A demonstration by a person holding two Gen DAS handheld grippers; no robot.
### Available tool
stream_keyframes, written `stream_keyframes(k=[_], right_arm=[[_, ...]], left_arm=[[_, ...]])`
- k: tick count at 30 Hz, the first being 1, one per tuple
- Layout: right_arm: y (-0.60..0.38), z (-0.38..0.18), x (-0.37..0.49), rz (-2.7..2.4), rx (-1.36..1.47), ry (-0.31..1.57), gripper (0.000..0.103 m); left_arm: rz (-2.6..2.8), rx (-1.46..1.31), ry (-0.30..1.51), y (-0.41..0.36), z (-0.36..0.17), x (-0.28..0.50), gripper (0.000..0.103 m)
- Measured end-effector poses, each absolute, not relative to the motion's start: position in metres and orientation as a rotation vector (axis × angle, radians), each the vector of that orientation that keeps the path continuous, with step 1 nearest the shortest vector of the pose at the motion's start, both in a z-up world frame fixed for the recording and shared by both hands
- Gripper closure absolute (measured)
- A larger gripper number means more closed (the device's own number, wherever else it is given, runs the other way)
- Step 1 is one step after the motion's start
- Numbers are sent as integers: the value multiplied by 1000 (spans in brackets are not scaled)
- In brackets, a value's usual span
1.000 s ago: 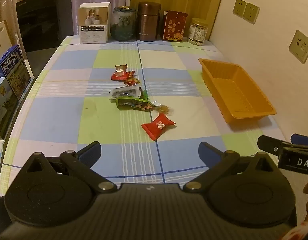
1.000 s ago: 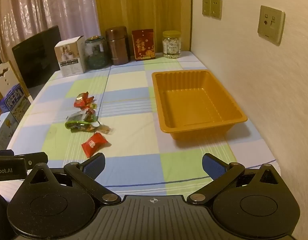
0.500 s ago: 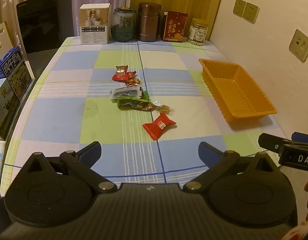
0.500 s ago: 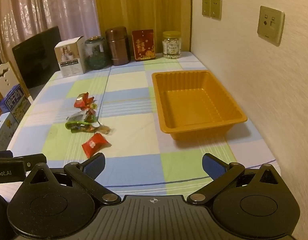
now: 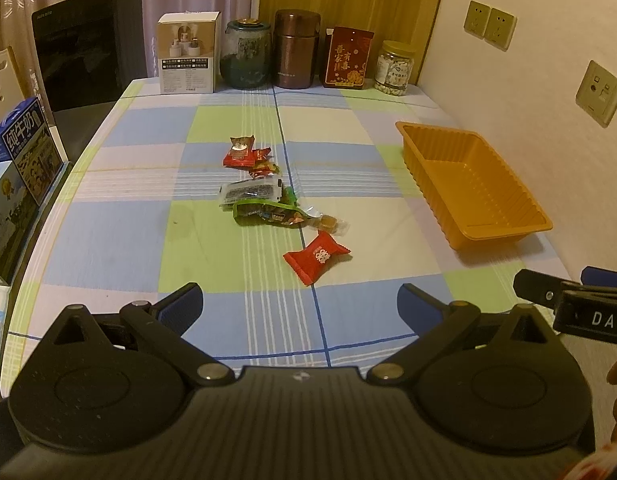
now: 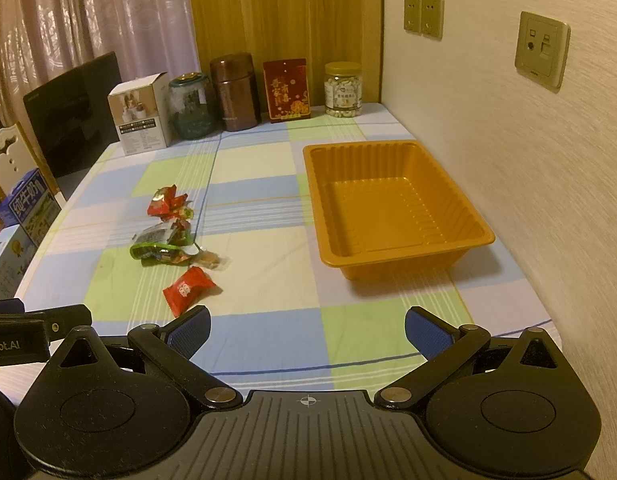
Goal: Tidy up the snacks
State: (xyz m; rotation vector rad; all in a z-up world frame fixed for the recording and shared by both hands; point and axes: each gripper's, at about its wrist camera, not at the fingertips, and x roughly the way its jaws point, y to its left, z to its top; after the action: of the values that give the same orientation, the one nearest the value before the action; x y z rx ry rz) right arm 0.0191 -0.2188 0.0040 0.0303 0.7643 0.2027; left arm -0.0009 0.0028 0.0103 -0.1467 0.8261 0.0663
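We cannot read the small wrappers in the snack pile (image 5: 264, 196), and the pile's far pieces overlap. Our left gripper (image 5: 299, 300) stands wide open and empty above the near table (image 5: 108, 240); the red candy (image 5: 317, 255) lies just ahead, between its fingers' line. Our right gripper (image 6: 307, 326) is equally wide open, holding nothing, with the orange tray (image 6: 474, 224) ahead to its right, apart from the pile.

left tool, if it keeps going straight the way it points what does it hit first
Probably the red candy packet: it lies on the tablecloth just ahead of the open left tool, nearest of the loose snacks. The way up to it looks free, though depth is hard to judge through the fisheye.
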Motion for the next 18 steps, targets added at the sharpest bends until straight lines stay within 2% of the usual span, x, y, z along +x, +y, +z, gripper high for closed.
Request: stream_keyframes(k=[18], right_arm=[[-221, 6, 21, 198, 36, 763, 0]], left_arm=[[62, -138, 822, -1, 12, 2, 0]])
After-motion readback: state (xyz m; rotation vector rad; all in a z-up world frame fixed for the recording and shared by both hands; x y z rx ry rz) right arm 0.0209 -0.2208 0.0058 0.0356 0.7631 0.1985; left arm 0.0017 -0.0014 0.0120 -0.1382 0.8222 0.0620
